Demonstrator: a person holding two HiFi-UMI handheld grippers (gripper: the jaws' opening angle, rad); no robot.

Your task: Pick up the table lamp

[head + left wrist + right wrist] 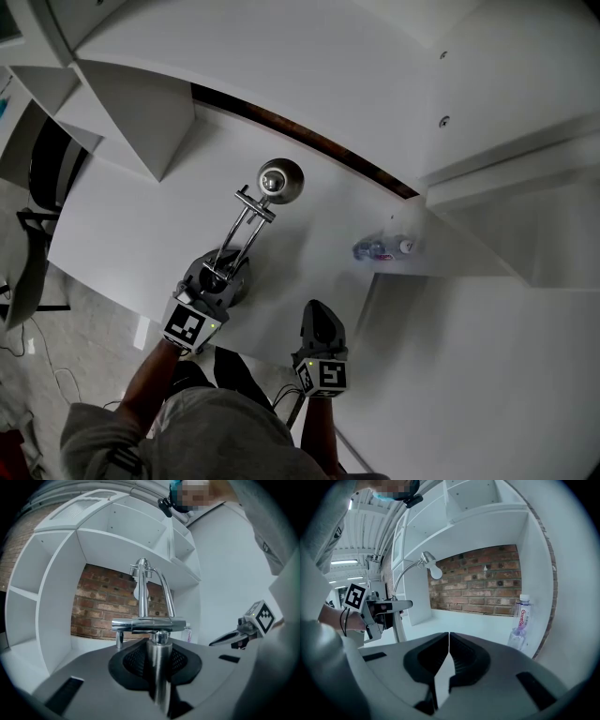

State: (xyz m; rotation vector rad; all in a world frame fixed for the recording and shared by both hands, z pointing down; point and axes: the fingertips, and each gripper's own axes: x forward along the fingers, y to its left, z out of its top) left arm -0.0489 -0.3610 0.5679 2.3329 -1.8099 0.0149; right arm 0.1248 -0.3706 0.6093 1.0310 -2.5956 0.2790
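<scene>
The chrome table lamp (pixel 246 227) stands on the white desk (pixel 141 234), its round head (pixel 279 181) toward the brick wall. My left gripper (pixel 214 278) reaches in level at the lamp's foot. In the left gripper view the lamp's upright chrome post (pixel 158 677) sits between the black pads (pixel 136 660), which close on it from both sides. My right gripper (pixel 321 325) hangs near the desk's front edge to the right, shut with nothing in it (pixel 449 644). From the right gripper view the lamp's head (pixel 431 566) shows above the left gripper (pixel 384 605).
A clear water bottle (pixel 382 249) stands to the right of the lamp by a shelf wall, also seen as the bottle (pixel 519 623) from the right gripper. White shelf compartments (pixel 141 112) surround the desk nook. A dark chair (pixel 37 234) stands at the far left.
</scene>
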